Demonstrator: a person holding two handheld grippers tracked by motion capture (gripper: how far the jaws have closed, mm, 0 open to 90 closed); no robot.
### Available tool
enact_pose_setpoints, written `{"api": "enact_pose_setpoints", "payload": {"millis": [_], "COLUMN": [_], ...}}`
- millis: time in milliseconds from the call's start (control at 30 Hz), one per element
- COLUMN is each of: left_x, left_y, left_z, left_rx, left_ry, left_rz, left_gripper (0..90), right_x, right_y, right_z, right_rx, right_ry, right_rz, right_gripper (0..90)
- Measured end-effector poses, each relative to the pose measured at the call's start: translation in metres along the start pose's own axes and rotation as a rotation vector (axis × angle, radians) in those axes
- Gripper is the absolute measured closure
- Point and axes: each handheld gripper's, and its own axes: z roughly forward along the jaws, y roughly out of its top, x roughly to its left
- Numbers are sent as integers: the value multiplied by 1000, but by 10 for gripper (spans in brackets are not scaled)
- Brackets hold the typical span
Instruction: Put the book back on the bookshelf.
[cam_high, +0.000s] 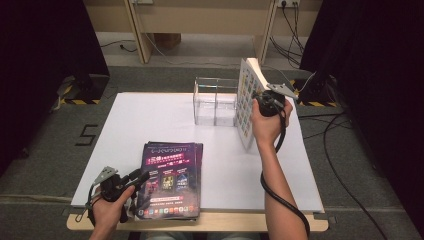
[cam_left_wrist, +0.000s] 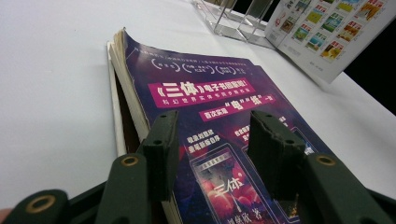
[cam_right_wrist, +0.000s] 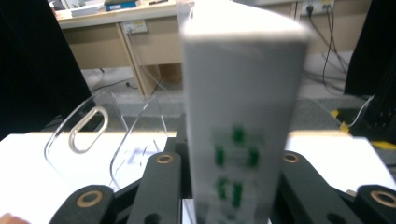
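**Ana:** Two books are in play. The right tool (cam_high: 260, 95) is gripping the white book (cam_high: 246, 102) across its thickness, holding it upright and a little tilted, just beside the clear acrylic rack (cam_high: 215, 101) at the far side of the worktop (cam_high: 150, 115). Its lower corner is near the white surface; whether it is touching, the frames are not showing.

**Ben:** And how is it likely handling?

**Ana:** It is looking like a thick, fairly heavy paperback: stiff along the spine, floppy at the open page edge. The glossy cover (cam_right_wrist: 240, 140) is probably slippery between the pads, so gripping low and near the spine seems safest, and the hold needs to stay firm until the book is standing between the dividers.

**Ben:** What is the rack holding?

**Ana:** Nothing, as far as the frames are showing; both of its compartments are looking empty.

**Ben:** And the left side?

**Ana:** The left tool (cam_left_wrist: 215, 140) is resting released, jaws parted over the near corner of the purple book (cam_high: 170, 180), which is lying flat on another book at the worktop's near edge. The pads are gripping nothing.
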Motion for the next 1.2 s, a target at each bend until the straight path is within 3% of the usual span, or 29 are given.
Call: {"api": "enact_pose_setpoints", "payload": {"millis": [167, 367, 500, 800, 933, 1200], "left_x": [-2, -1, -1, -1, -1, -1], "left_y": [0, -1, -1, -1, -1, -2], "left_z": [1, 1, 1, 1, 1, 2], "left_rx": [3, 4, 5, 4, 6, 13], "left_ry": [-3, -1, -1, -2, -2, -3], "left_rz": [4, 0, -1, -1, 0, 4], "left_gripper": [521, 521, 521, 521, 521, 521], "right_x": [-4, -6, -11, -16, -16, -14], "right_y": [-7, -7, -1, 5, 8, 20], "right_z": [-10, -18, -24, -22, -18, -10], "right_rx": [34, 25, 9, 29, 52, 144], "right_ry": [1, -3, -2, -13, -10, 12], "right_rz": [5, 14, 51, 54, 63, 102], "right_gripper": [705, 673, 654, 650, 650, 743]}}
